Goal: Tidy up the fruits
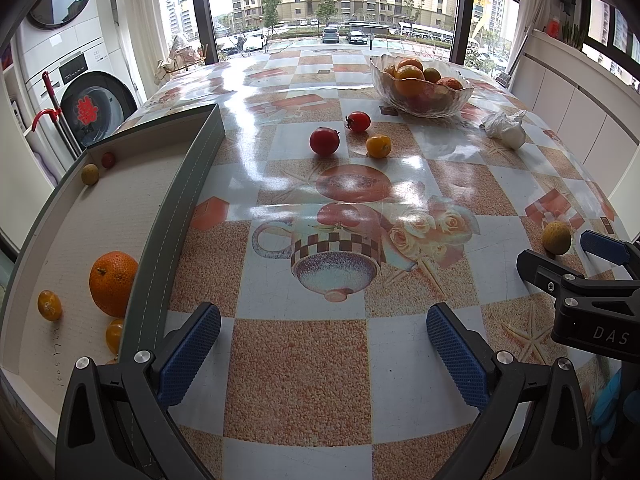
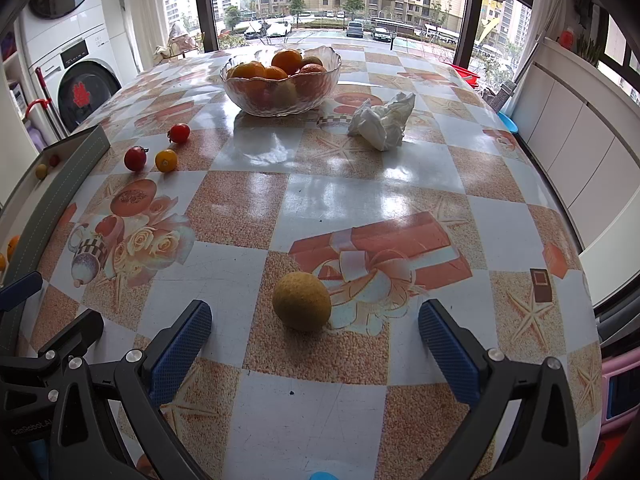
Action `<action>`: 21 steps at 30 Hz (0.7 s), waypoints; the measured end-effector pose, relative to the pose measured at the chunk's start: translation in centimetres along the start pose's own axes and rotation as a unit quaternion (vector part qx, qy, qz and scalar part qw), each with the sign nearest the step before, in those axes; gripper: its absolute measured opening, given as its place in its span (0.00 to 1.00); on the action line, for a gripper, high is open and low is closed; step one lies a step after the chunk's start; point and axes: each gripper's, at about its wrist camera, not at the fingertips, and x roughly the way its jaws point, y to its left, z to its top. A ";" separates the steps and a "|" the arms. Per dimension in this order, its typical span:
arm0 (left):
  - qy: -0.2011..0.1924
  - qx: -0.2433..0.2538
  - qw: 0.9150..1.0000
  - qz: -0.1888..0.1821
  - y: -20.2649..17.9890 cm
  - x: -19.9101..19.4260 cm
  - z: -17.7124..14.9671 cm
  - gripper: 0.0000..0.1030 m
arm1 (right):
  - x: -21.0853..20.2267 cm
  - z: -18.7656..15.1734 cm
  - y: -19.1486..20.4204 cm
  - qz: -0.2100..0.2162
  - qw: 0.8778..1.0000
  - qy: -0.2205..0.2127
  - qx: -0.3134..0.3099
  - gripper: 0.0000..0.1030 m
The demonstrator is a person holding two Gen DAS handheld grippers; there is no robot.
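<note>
- The right gripper (image 2: 315,330) hovers low over the patterned tablecloth (image 2: 360,200), its blue-padded fingers (image 2: 182,348) spread wide and gripping nothing.
- A dull yellow round fruit (image 2: 302,301) lies on the cloth between those fingers, just ahead of the tips and touching neither pad.
- The left gripper (image 1: 323,346) is likewise wide apart and empty, over bare cloth well to the left of the yellow fruit.
- A grey tray (image 1: 176,208) runs along the table's left edge, far to the left of the yellow fruit; it holds a large orange (image 1: 113,283), two small orange fruits (image 1: 49,305) beside it, and a small yellow-green fruit (image 1: 90,174) and a small red one (image 1: 108,159) in its far corner.
- Two red tomatoes (image 1: 324,141) and a small yellow-orange fruit (image 1: 378,146) sit loose on the cloth, beyond the yellow fruit and to its left.
- A glass bowl (image 2: 281,88) of oranges stands well beyond the yellow fruit, with crumpled white tissue (image 2: 382,122) just to the bowl's right.
</note>
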 end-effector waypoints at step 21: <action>0.009 0.000 1.000 -0.003 0.5 0.7 3.8 1.00 | -0.7 0.6 -0.4 0.046 0.999 -0.017 -0.021 0.27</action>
